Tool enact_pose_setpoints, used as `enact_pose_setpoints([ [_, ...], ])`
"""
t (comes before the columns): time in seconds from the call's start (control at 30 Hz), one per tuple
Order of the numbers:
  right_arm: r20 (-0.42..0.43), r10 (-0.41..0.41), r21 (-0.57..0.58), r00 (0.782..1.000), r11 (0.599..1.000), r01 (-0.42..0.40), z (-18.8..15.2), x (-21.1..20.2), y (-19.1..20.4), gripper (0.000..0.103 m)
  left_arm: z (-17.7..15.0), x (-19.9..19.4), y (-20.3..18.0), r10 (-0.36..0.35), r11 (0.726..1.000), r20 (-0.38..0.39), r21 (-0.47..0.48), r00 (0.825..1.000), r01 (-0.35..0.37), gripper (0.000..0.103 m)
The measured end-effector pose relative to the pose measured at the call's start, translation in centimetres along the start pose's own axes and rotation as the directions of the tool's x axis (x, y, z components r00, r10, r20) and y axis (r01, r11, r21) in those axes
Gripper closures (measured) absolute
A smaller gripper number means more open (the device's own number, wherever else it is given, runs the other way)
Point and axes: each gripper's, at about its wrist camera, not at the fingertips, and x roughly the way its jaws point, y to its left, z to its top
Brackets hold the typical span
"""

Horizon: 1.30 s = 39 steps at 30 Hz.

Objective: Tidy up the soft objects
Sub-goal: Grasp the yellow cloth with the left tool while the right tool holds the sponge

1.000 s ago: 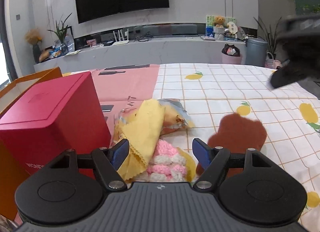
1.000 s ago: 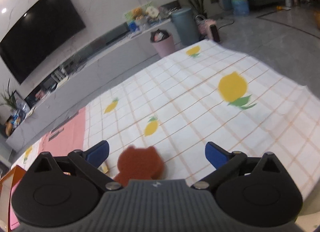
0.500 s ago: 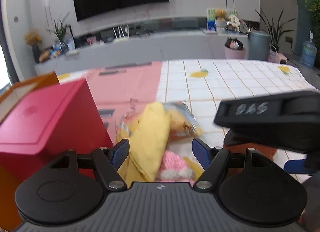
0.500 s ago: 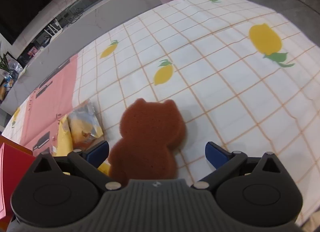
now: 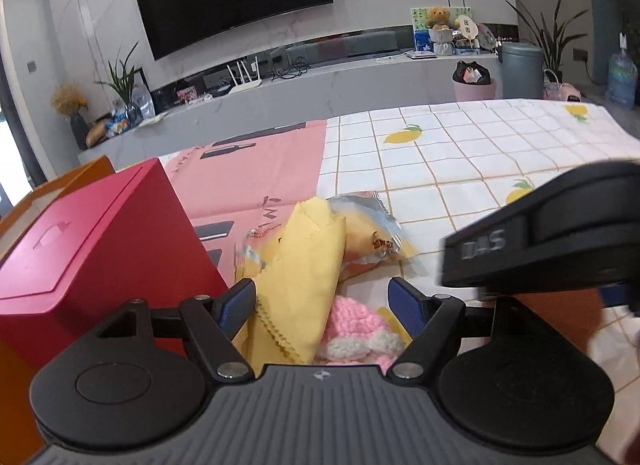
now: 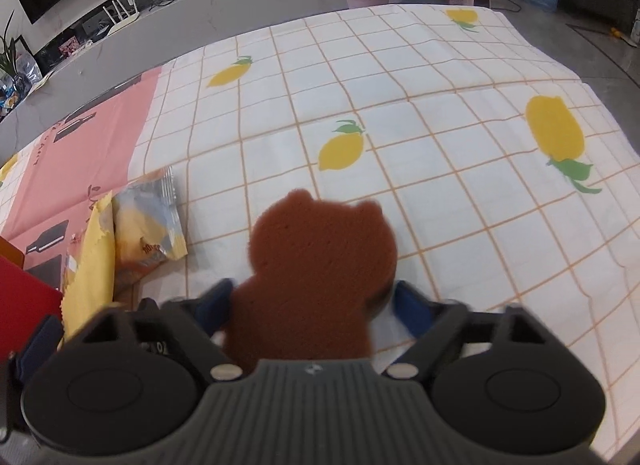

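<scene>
A brown bear-shaped sponge point(image 6: 320, 265) lies flat on the lemon-print tablecloth point(image 6: 440, 145). My right gripper point(image 6: 314, 305) straddles its lower half, blue fingers close on both sides, narrower than before; whether they press it I cannot tell. In the left wrist view my left gripper point(image 5: 322, 301) is open over a yellow cloth point(image 5: 304, 277) and a pink-and-white knitted piece point(image 5: 356, 325). The right gripper's black body point(image 5: 552, 233) crosses that view at right, with a bit of the sponge point(image 5: 560, 313) below it.
A red box point(image 5: 92, 241) stands left of the soft pile, with an orange box point(image 5: 52, 193) behind it. A snack packet point(image 5: 368, 237) lies under the yellow cloth; it also shows in the right wrist view point(image 6: 148, 225). A pink mat point(image 5: 256, 173) covers the table's left.
My right gripper came down over the brown sponge and its fingers narrowed around it. It moved into the left view's right side. The left gripper stayed open over the pile.
</scene>
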Motion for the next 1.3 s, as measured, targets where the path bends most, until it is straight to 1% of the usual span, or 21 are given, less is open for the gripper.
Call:
enact_pose_setpoints([
  [0.07, 0.003, -0.037, 0.006, 0.999, 0.999, 0.037, -0.2, -0.4, -0.7, 0.025, 0.0, 0.2, -0.3, 0.025, 1.0, -0.005, 0.004, 1.0, -0.024, 0.014],
  [0.13, 0.005, -0.072, 0.023, 0.997, 0.997, 0.072, -0.2, -0.9, -1.6, 0.025, 0.0, 0.6, -0.7, 0.068, 0.998, -0.017, 0.008, 0.998, -0.068, 0.015],
  [0.2, 0.012, -0.097, 0.043, 0.995, 0.994, 0.096, -0.2, -1.4, -2.8, 0.026, 0.1, 1.3, -1.1, 0.09, 0.996, -0.053, 0.002, 0.994, -0.09, 0.014],
  [0.27, 0.021, -0.105, 0.076, 0.994, 0.992, 0.103, -0.1, -1.9, -4.0, 0.026, -0.1, 1.9, -0.5, 0.047, 0.998, -0.104, -0.037, 0.993, -0.052, 0.015],
  [0.3, 0.018, -0.106, 0.092, 0.994, 0.99, 0.104, -0.1, -2.1, -4.6, 0.026, -0.2, 1.9, -0.1, 0.024, 0.998, -0.104, -0.061, 0.994, -0.031, 0.022],
  [0.4, 0.015, -0.099, 0.12, 0.995, 0.988, 0.097, -0.1, -2.2, -5.5, 0.026, -0.6, 1.0, 0.9, -0.018, 0.994, -0.087, -0.113, 0.996, 0.008, 0.032],
  [0.47, 0.009, -0.088, 0.113, 0.996, 0.99, 0.087, -0.2, -2.1, -5.4, 0.026, -1.0, 0.3, 1.3, -0.054, 0.993, -0.078, -0.11, 0.995, 0.045, 0.036],
  [0.6, -0.002, -0.055, 0.071, 0.998, 0.996, 0.055, -0.3, -2.0, -4.1, 0.026, -2.6, -2.1, 1.7, -0.124, 0.992, -0.059, -0.046, 0.99, 0.122, 0.042],
  [0.73, -0.006, -0.054, 0.061, 0.999, 0.997, 0.054, -0.4, -2.0, -3.7, 0.026, -4.1, -4.5, 1.8, -0.192, 0.981, -0.031, 0.037, 0.981, 0.193, 0.04],
  [0.77, -0.006, -0.055, 0.067, 0.998, 0.996, 0.056, -0.4, -2.1, -3.8, 0.026, -4.1, -4.8, 1.8, -0.193, 0.979, -0.026, 0.062, 0.981, 0.195, 0.031],
  [0.83, -0.003, -0.057, 0.076, 0.998, 0.995, 0.057, -0.5, -2.3, -4.1, 0.025, -4.0, -5.2, 1.6, -0.191, 0.976, 0.005, 0.107, 0.982, 0.189, 0.03],
  [0.9, 0.0, -0.061, 0.084, 0.998, 0.995, 0.061, -0.5, -2.4, -4.3, 0.025, -3.7, -5.0, 1.5, -0.185, 0.975, 0.039, 0.135, 0.982, 0.178, 0.024],
  [0.97, -0.001, -0.059, 0.09, 0.998, 0.994, 0.059, -0.5, -2.4, -4.5, 0.025, -3.1, -4.0, 1.5, -0.206, 0.967, 0.022, 0.158, 0.978, 0.2, 0.023],
  [1.03, -0.007, -0.053, 0.094, 0.999, 0.994, 0.053, -0.5, -2.3, -4.6, 0.025, -2.5, -2.5, 1.4, -0.237, 0.957, -0.051, 0.16, 0.97, 0.242, 0.023],
  [1.07, -0.011, -0.049, 0.093, 0.999, 0.994, 0.05, -0.5, -2.2, -4.6, 0.025, -2.4, -1.6, 1.5, -0.25, 0.955, -0.09, 0.143, 0.964, 0.261, 0.024],
  [1.1, -0.013, -0.046, 0.091, 0.999, 0.995, 0.047, -0.5, -2.1, -4.5, 0.025, -2.4, -0.9, 1.9, -0.262, 0.954, -0.119, 0.117, 0.958, 0.276, 0.029],
  [1.13, -0.015, -0.042, 0.086, 0.999, 0.995, 0.043, -0.5, -2.1, -4.4, 0.025, -2.4, -0.4, 2.4, -0.279, 0.954, -0.13, 0.075, 0.951, 0.29, 0.03],
  [1.17, -0.016, -0.038, 0.081, 0.999, 0.996, 0.039, -0.5, -2.0, -4.3, 0.025, -2.6, -0.2, 3.0, -0.292, 0.954, -0.131, 0.035, 0.947, 0.299, 0.041],
  [1.2, -0.015, -0.035, 0.076, 0.999, 0.996, 0.036, -0.5, -2.0, -4.2, 0.025, -2.7, -0.1, 3.5, -0.306, 0.951, -0.136, 0.004, 0.942, 0.31, 0.047],
  [1.23, -0.015, -0.035, 0.07, 0.999, 0.997, 0.036, -0.5, -2.0, -4.1, 0.025, -2.7, 0.0, 3.9, -0.324, 0.945, -0.142, -0.015, 0.935, 0.325, 0.049],
  [1.3, -0.016, -0.037, 0.066, 0.999, 0.997, 0.038, -0.5, -2.0, -4.0, 0.025, -2.8, -0.1, 4.8, -0.356, 0.934, -0.137, -0.055, 0.924, 0.352, 0.06],
])
